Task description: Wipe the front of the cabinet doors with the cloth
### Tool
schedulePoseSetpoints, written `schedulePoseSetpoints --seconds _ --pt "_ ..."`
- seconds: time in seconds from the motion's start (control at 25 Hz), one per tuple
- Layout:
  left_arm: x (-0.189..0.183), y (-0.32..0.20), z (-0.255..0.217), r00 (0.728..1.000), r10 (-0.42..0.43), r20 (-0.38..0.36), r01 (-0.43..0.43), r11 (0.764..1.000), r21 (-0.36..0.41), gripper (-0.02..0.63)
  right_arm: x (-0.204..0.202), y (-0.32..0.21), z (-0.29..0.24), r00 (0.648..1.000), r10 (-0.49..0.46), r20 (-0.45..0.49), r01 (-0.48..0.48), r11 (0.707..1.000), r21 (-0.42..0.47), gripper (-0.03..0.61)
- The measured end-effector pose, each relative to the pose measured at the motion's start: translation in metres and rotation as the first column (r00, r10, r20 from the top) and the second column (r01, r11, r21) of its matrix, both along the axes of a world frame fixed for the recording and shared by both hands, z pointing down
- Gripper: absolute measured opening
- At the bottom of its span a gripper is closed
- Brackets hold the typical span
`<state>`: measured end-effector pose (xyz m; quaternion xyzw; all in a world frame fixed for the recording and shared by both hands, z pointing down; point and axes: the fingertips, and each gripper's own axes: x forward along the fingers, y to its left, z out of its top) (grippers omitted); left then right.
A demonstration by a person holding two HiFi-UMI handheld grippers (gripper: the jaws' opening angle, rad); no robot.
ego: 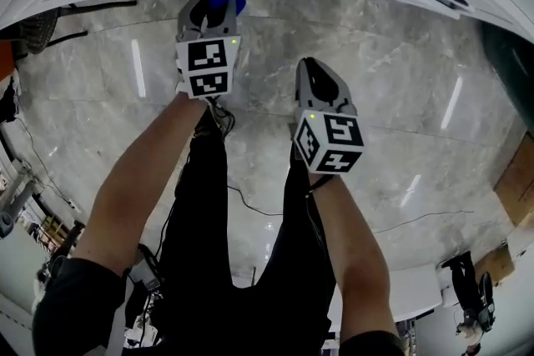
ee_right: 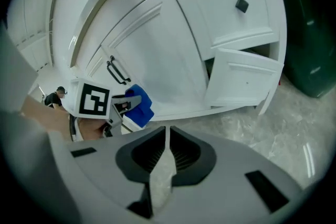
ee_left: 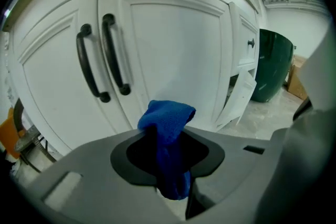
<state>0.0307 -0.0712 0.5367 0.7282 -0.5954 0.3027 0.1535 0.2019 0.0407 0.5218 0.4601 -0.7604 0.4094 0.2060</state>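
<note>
Two white panelled wooden cabinet doors (ee_left: 173, 55) stand side by side and fill most of the left gripper view. They are shut, and they belong to a long white cabinet. Under it lies the grey marble floor (ego: 384, 87), glossy with light streaks. At the far right of the cabinet stands a dark green round bin (ee_left: 273, 63) on this floor. Between the bin and the two doors, a smaller white cabinet door (ee_right: 247, 81) hangs ajar and tilted, below a drawer front with a small dark knob (ee_right: 241, 5). The left gripper (ego: 219, 2) is stretched toward the lower edge of the cabinet, while the right gripper (ego: 317, 72) is held lower in the head view, over the floor and apart from the cabinet. The right gripper's jaws are pressed together with only a thin slit, and nothing is between them. Two black curved metal handles (ee_left: 113, 55) sit close together where the two doors meet. The blue soft cloth (ee_left: 168, 120) is pinched in the jaws of the left gripper and sticks out forward, just before the right-hand door. It is perhaps touching the panel, but no view shows this clearly.
</note>
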Motion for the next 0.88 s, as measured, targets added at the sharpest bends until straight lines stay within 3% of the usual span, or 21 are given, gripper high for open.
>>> schedulePoseSetpoints --seconds 0.16,0.32,0.48,0.72,0.88 --pt "-0.037 -0.015 0.024 0.997 -0.036 0.074 0.035 0.999 0.016 0.107 -0.044 0.012 0.007 0.997 -0.011 0.080 0.014 0.999 -0.043 0.029" --pt "-0.039 -0.033 0.037 0.994 -0.052 0.093 0.050 0.998 0.028 0.107 -0.057 0.029 0.022 0.992 -0.060 0.108 0.067 0.996 -0.062 0.029" --pt "-0.024 -0.036 0.048 0.991 -0.089 0.105 0.086 0.996 0.026 0.107 -0.024 0.047 0.039 0.992 -0.115 0.061 0.118 0.991 -0.065 0.029" --pt "0.035 -0.046 0.060 0.994 -0.073 0.085 0.074 0.997 -0.011 0.107 0.045 0.053 0.047 0.997 -0.075 0.009 0.075 0.995 -0.058 0.029" --pt "0.090 -0.048 0.058 0.996 0.033 0.079 -0.032 0.999 -0.012 0.107 0.080 0.049 0.048 0.999 -0.031 -0.018 0.030 0.999 -0.031 0.029"
